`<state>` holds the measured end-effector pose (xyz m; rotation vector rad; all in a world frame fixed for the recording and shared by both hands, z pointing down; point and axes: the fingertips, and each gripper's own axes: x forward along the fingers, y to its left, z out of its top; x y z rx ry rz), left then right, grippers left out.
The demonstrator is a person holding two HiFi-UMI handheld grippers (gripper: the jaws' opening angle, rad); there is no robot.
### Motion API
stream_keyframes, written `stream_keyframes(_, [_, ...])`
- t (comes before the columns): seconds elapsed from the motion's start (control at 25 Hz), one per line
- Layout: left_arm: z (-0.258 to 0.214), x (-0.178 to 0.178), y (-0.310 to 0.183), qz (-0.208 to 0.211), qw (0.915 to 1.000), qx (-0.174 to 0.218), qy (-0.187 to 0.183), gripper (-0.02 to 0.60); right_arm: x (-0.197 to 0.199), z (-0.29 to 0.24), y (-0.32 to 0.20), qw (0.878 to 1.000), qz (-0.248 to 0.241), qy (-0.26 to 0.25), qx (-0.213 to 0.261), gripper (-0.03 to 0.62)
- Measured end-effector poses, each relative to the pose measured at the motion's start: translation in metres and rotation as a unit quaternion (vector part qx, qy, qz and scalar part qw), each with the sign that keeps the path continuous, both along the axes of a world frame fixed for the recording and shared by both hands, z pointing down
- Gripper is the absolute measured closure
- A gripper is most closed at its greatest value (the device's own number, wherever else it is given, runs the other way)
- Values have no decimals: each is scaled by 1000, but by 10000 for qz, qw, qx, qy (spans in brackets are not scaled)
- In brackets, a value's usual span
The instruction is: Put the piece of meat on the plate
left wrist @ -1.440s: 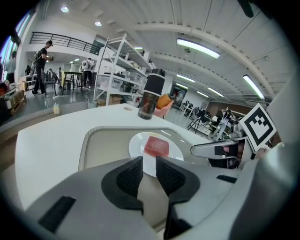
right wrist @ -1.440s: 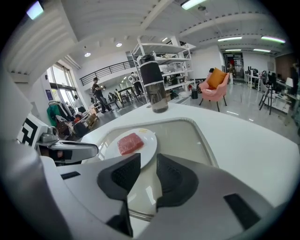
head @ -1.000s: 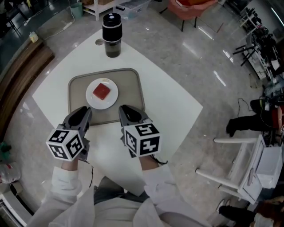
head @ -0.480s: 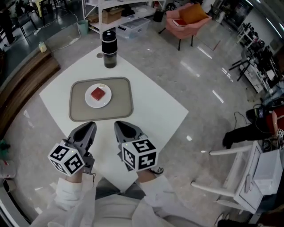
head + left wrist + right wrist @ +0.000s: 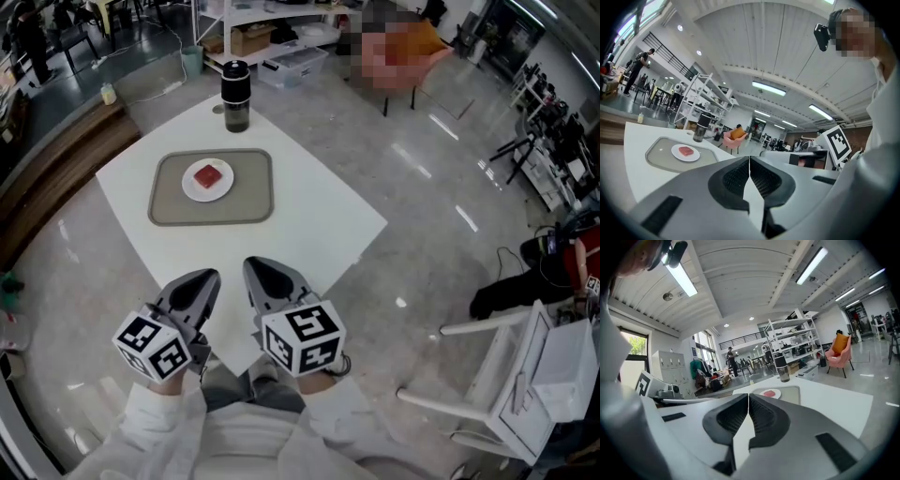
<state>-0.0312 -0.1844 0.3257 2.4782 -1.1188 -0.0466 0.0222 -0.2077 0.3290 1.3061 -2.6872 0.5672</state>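
The piece of meat, a small red square block, lies in the middle of a round white plate. The plate stands on a flat grey-beige tray with rounded corners. Behind the tray, near the far corner of the surface, a dark cylindrical bottle stands upright, apart from the tray. Between the tray and the two grippers lies a bare stretch of the white surface.

Both grippers are side by side at the near corner of the surface, well apart from the tray. The left gripper has its jaws pressed together with nothing between them. In the left gripper view the dark ribbed pads meet in one thin line. The right gripper is the same: its jaws are closed and hold nothing. Each gripper carries a cube with black and white square markers.

The surface is a square white top, smooth and matte, seen from one corner. The floor around it is polished grey stone, and it reflects the ceiling lamps as bright streaks. Beyond the surface stands a pink armchair with an orange cushion. Near it is white metal shelving with boxes on it. A long brown wooden ledge runs along the left side. At the right stands a white chair frame made of thin bars.
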Motion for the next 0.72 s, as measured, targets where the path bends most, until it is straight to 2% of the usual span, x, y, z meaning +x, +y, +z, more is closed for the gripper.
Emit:
stream_keyframes(0.28, [-7, 4, 50, -157, 9994, 226, 195, 569, 10, 10, 47, 9994, -161, -287, -134, 579])
stream_keyframes(0.72, [11, -2, 85, -70, 9994, -283, -167, 569, 3, 14, 85, 9991, -325, -141, -228, 579])
